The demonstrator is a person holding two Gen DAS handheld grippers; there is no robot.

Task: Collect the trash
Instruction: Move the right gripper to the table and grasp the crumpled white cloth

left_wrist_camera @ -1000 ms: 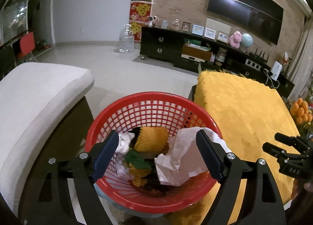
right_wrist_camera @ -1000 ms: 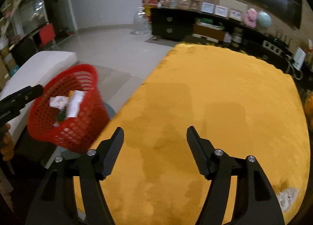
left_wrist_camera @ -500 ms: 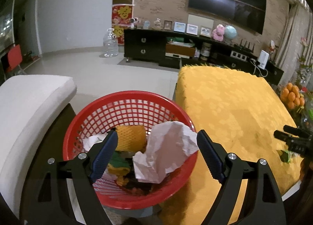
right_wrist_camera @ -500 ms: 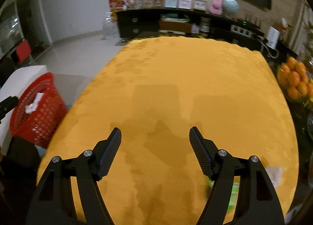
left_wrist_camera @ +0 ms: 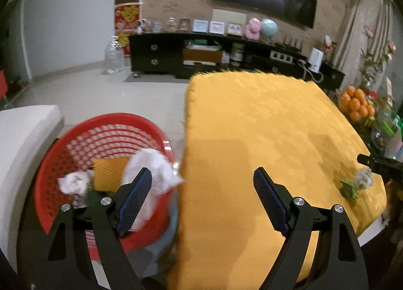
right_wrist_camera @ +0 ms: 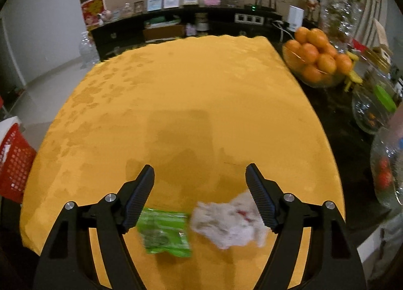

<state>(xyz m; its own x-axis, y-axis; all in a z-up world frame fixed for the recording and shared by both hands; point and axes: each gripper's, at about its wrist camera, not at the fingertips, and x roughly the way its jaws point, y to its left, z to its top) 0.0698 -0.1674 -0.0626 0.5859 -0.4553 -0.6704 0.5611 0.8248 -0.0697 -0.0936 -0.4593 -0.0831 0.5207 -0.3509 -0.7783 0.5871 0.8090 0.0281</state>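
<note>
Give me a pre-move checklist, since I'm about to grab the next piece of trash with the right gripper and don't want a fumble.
1. Right gripper open and holding nothing: ok.
2. Trash in reach ahead: crumpled tissue and green wrapper lie near its fingers: ok.
3. Which piece sits between the fingers: both partly do; cannot tell.
4. Red basket ready beside the yellow table cover, holding trash with room left: ok.
5. Left gripper open, empty, away from the trash: ok.
</note>
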